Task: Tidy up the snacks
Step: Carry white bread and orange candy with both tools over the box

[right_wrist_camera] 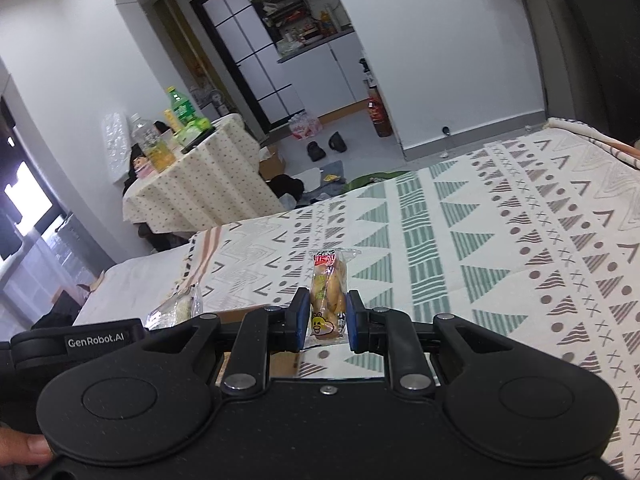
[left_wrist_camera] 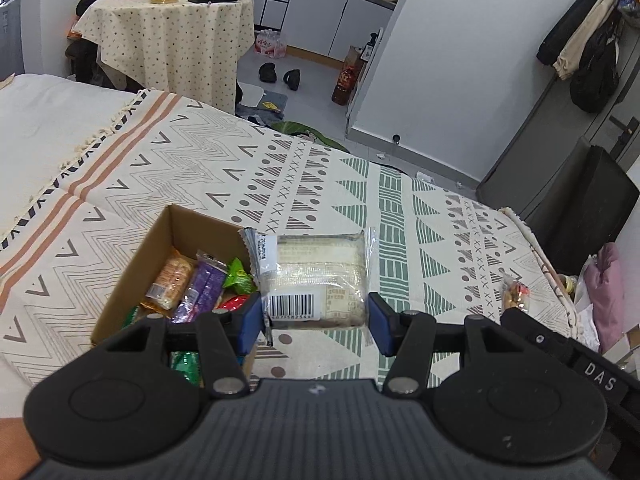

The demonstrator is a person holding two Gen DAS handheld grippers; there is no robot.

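Left gripper (left_wrist_camera: 316, 322), nearest the lens, clamps a clear-wrapped pale cake packet (left_wrist_camera: 314, 276) between its blue pads, held above the patterned bedspread (left_wrist_camera: 400, 208) just right of an open cardboard box (left_wrist_camera: 160, 240). Box holds several snack packs: orange, purple, green, red. Right gripper (right_wrist_camera: 325, 322) pinches a small yellow snack packet (right_wrist_camera: 329, 292) upright, over the same bedspread. A cloth-covered round table (left_wrist_camera: 168, 36) stands far left.

Patterned bedspread (left_wrist_camera: 280, 168) – beyond it, a cloth-draped table (left_wrist_camera: 168, 36), black shoes (left_wrist_camera: 280, 74).
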